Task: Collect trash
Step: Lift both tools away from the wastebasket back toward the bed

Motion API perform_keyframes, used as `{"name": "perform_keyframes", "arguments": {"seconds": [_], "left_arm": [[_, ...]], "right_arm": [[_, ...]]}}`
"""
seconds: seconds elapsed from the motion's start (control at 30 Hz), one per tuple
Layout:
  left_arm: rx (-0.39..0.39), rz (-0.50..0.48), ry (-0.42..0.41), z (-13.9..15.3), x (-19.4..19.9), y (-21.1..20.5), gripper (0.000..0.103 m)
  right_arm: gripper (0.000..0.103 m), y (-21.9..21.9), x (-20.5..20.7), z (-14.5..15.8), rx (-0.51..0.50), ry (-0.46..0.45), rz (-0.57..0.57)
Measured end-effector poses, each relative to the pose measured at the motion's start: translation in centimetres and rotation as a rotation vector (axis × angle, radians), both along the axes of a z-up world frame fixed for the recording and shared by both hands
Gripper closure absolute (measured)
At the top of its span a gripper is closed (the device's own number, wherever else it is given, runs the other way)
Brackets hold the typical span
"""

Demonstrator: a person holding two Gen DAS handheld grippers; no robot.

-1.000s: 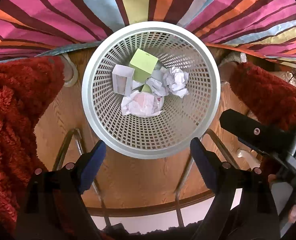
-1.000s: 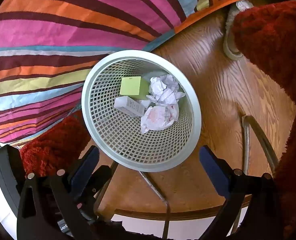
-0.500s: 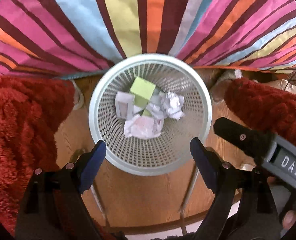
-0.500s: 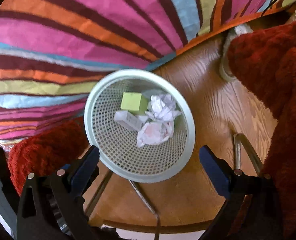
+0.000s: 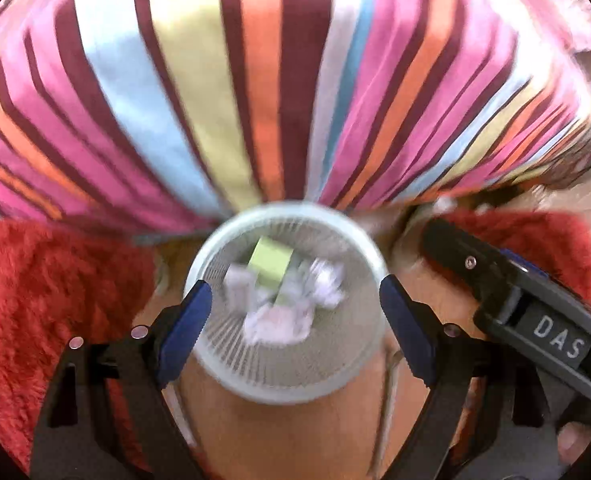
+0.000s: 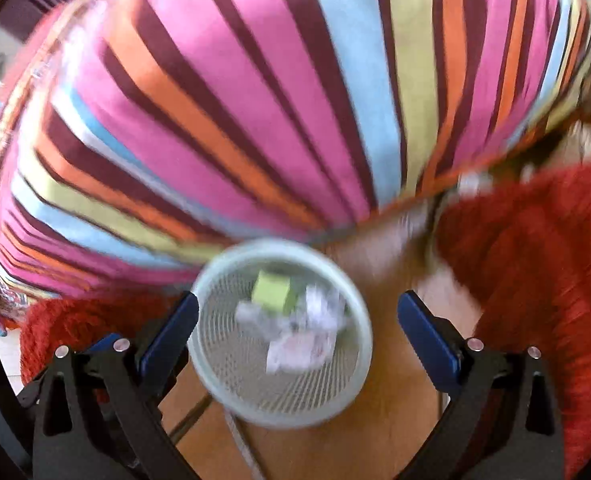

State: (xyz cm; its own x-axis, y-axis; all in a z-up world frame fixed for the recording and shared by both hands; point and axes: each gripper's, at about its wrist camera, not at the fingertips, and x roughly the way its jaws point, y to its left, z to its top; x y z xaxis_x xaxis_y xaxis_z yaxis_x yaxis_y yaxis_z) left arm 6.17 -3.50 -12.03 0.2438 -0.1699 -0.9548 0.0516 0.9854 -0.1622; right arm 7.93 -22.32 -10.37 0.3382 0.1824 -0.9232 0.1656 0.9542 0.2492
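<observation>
A white mesh waste basket [image 5: 295, 376] [image 6: 223, 364] stands on the wooden floor far below both grippers. Inside it lie a light green box [image 5: 270, 264] [image 6: 272, 292], a small white carton [image 5: 239, 284] and crumpled white paper [image 5: 279, 322] [image 6: 301, 346]. My left gripper [image 5: 295, 320] hangs open high above the basket with nothing between its blue pads. My right gripper [image 6: 297, 336] is also open and empty above the basket. The right gripper's black body [image 5: 535, 312] shows at the right of the left wrist view. Both views are blurred.
A bed with a striped cover [image 5: 279, 92] [image 6: 255, 100] fills the top of both views. Red shaggy rugs [image 5: 43, 300] [image 6: 535, 272] lie left and right of the basket. Thin metal legs [image 5: 387, 400] cross the wooden floor [image 5: 279, 440].
Both grippers have risen away from the basket, which now looks smaller. Both views have tilted up, so more of the striped bed cover shows. The jaws stay open.
</observation>
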Motion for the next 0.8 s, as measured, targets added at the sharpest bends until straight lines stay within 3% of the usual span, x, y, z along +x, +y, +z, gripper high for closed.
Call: {"name": "perform_keyframes", "arguments": {"seconds": [0.13,0.23,0.33,0.47,0.8], "left_arm": [[-0.028,0.037,-0.215,3.8,-0.1,0.5,0.019],[-0.003,0.058,-0.3,5.1,-0.2,0.6,0.019],[-0.015,0.072,-0.34,5.8,0.1,0.8,0.019],[-0.053,0.091,-0.375,6.8,0.3,1.1,0.019],[-0.047,0.131,-0.469,8.7,1.2,1.3,0.019]], "right_arm": [[0.008,-0.6,-0.7,5.4,-0.093,-0.308,0.002],[0.008,-0.9,-1.2,7.6,-0.158,-0.449,0.0],[0.008,-1.2,-1.1,8.7,-0.18,-0.509,0.004],[0.008,-1.8,-0.9,9.3,-0.133,-0.558,0.01],[0.008,-2.4,-0.3,9.9,-0.08,-0.593,-0.017]]}}
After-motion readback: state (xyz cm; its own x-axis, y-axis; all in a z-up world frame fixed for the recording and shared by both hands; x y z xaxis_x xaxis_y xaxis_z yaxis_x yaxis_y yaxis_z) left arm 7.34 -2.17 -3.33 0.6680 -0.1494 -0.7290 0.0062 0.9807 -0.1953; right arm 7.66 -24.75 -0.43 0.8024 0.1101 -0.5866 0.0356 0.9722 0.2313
